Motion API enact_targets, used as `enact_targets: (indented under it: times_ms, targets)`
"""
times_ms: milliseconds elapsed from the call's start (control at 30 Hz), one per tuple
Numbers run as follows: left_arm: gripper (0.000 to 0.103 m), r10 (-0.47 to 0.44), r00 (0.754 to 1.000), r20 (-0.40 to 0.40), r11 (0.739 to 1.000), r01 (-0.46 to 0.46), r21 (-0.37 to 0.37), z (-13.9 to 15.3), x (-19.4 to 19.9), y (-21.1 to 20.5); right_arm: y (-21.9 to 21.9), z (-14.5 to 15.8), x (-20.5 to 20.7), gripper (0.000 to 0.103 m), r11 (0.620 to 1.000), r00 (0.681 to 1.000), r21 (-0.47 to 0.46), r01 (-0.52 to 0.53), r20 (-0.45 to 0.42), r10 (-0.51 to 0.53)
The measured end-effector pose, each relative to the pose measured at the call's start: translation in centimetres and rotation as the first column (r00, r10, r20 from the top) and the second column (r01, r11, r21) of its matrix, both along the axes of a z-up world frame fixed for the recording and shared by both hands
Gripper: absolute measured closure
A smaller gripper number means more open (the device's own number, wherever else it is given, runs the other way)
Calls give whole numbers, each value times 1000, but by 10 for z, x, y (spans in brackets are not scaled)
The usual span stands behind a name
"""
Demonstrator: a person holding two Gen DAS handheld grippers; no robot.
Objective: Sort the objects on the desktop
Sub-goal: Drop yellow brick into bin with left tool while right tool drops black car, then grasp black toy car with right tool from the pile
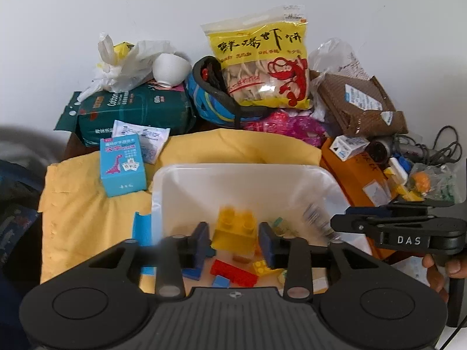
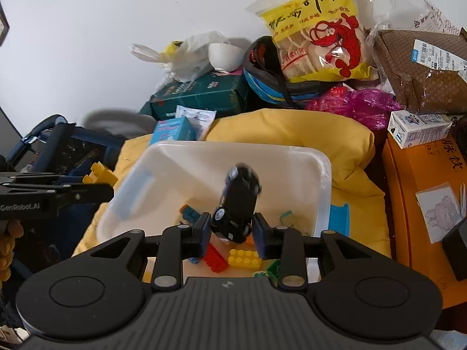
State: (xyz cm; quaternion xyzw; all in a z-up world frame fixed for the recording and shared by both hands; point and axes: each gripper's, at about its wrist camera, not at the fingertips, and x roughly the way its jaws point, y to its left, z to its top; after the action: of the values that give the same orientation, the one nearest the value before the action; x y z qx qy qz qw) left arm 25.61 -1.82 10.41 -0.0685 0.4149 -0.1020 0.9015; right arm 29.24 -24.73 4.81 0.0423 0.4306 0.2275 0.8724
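A white plastic bin sits on a yellow cloth and holds several toy bricks. My left gripper hovers over the bin's near end, with a yellow brick between its blue pads, gripped at both sides. In the right wrist view my right gripper is over the same bin and shut on a black toy car, which points up and away. Red and yellow bricks lie below it. The left gripper's body shows at the left edge.
Clutter lines the wall: a green tissue pack, a white bowl, a blue helmet, a yellow shrimp-cracker bag, a brown parcel. A blue card box stands left of the bin. An orange box lies right.
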Motion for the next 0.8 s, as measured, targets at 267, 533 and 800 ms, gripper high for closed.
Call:
enact_targets:
  times_ms: [267,533,800]
  targets:
    - [48,-12,999,41,1000,11,13,-10,-24,8,-1,-5,-3,56,1000,1000,-9,10,29,-10]
    - [38,-60,995,81,997,56,47,-80,-117,15,8,-25,-89,38,994,978,-4,-110,176,109]
    - [38,-11,997,-78,999,15,49,-155,-133,16,37,-119,-128,27,963,973,-161,-218,40,227]
